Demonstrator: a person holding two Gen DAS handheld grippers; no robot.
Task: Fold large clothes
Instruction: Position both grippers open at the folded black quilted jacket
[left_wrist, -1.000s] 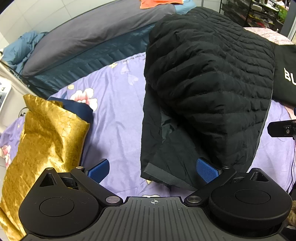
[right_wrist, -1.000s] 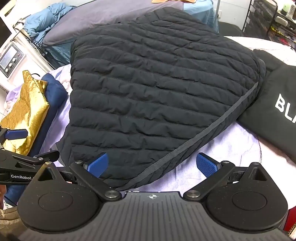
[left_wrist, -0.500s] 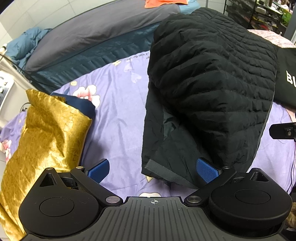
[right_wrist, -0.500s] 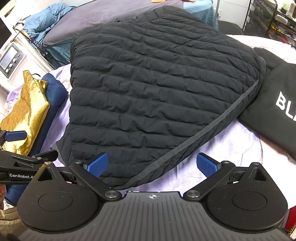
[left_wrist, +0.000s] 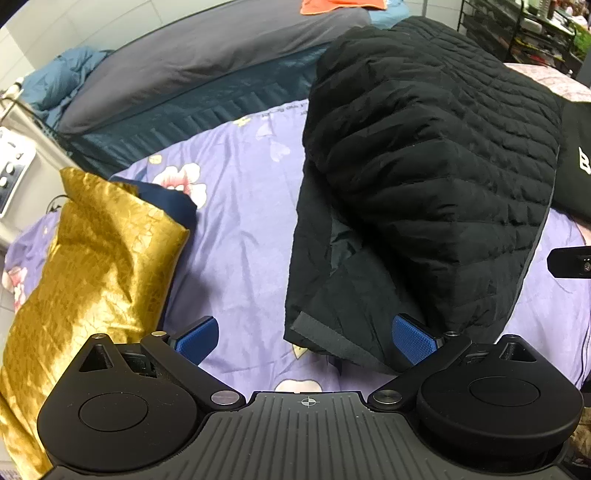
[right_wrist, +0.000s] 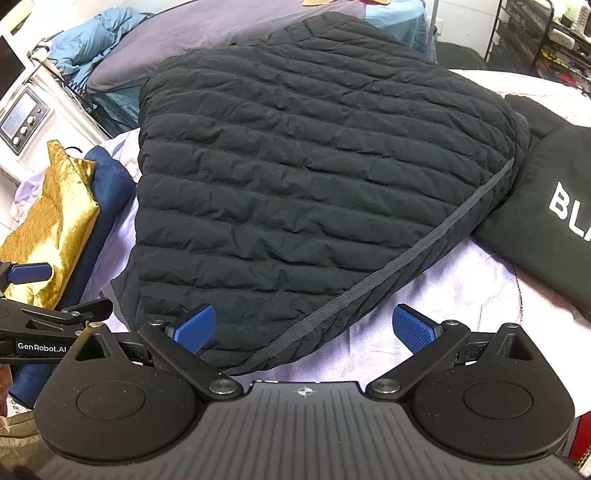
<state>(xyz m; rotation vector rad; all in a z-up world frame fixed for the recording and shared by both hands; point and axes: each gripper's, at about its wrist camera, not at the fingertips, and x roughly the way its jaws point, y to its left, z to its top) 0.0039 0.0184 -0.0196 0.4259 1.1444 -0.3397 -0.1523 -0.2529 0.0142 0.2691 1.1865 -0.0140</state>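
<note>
while a folded black quilted jacket (right_wrist: 314, 184) is lying on the lilac floral bedsheet (left_wrist: 240, 229), both claws, left claw (left_wrist: 304, 338) and right claw (right_wrist: 304, 326), are hovering spread wide and empty at its near edge; "genrobot.ai" is showing on the left tool, "bl" on a black garment (right_wrist: 546, 221) beside.

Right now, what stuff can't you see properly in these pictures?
- Black garment's white lettering: right wrist view, cut off by the frame's right edge.
- Navy cloth: left wrist view, mostly hidden under the gold fabric.
- Quilted black jacket: sleeves and front hidden, folded underneath itself.
</note>
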